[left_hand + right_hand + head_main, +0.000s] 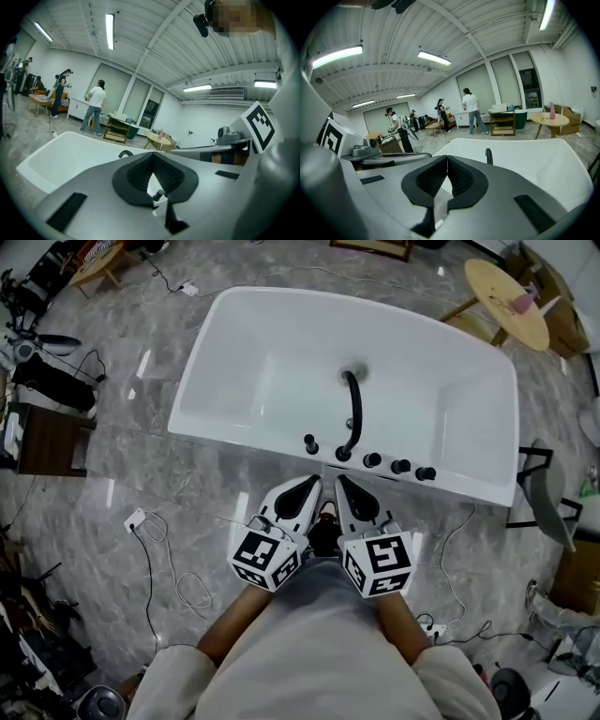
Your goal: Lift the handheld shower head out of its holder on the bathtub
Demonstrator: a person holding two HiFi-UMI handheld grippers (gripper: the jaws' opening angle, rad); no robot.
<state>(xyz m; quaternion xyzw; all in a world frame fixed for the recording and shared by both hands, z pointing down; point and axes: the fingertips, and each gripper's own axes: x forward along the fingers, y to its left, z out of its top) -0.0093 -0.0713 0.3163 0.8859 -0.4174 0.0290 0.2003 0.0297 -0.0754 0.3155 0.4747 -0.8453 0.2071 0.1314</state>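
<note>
Hands: we hold both forearms forward from pale sleeves, converging, with the marker cubes nearest the body.
Left gripper [307, 486]: it points to 12 o'clock at the tub's near rim, nose sloping a little down. Its tongs are pressed together and pinch nothing [153, 157].
Right gripper [343, 482]: it lies just beside the left one and points the same way. Its tongs are also pressed together and empty [447, 160].
Bathtub [281, 442]: white, lying crosswise at 12 o'clock of both noses, on a grey marbled floor [112, 465].
Handheld shower head [310, 443]: we read it as the black stub at the left end of the fittings on the near rim, though we are not sure. It sits at 12 o'clock of the left nose, apart from it.
Its axis: the long axis stands upright, top end up. In the left gripper view it shows beyond the closed tips [159, 193].
Spout [353, 409]: black, its base just beside the stub at 4 o'clock, arching over the basin.
Knobs [400, 466]: three black ones in a row at 3 o'clock of the spout base.
Around: a round wooden table [506, 301] at 2 o'clock, a power strip [137, 518] at 9 o'clock, and people [96, 105] standing far off.
</note>
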